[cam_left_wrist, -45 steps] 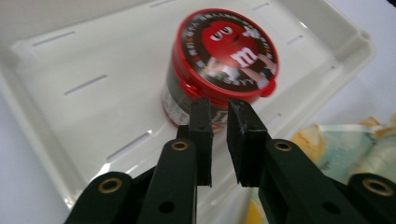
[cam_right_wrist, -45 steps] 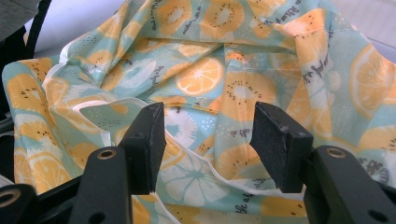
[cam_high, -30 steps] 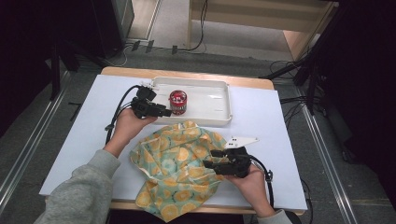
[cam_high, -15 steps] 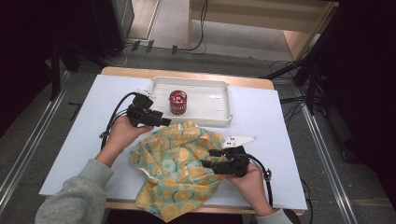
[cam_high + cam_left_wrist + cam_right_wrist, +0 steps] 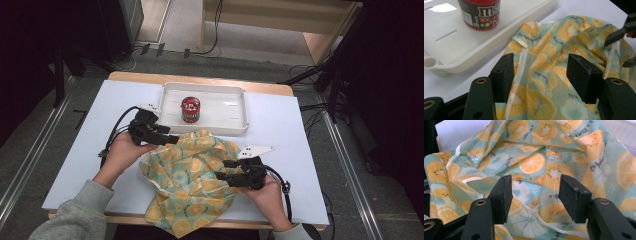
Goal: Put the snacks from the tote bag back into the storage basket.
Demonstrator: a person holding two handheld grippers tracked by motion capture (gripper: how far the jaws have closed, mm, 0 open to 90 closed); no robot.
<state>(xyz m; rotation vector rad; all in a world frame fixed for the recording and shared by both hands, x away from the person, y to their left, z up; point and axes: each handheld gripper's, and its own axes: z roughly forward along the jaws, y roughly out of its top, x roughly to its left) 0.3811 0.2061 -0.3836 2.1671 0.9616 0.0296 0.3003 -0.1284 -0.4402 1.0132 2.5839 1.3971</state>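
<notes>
- I see the crumpled teal cloth printed with orange citrus slices [image 5: 192, 180] on the near middle of the white table [image 5: 85, 150], its long axis running from the tray toward my edge, where its near end overhangs.
- My left hand-held gripper [image 5: 540, 75] has its jaws apart around the cloth's far-left edge.
- My right hand-held gripper [image 5: 535, 195] is spread over the right-hand folds.
- Just beyond, a white plastic tray [image 5: 235, 107] holds an upright red candy tub [image 5: 190, 109].

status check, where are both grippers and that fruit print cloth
Left gripper open over crumpled fruit-print cloth. Right gripper open over its right side. Red candy jar in white plastic tray, clear of both.
</notes>
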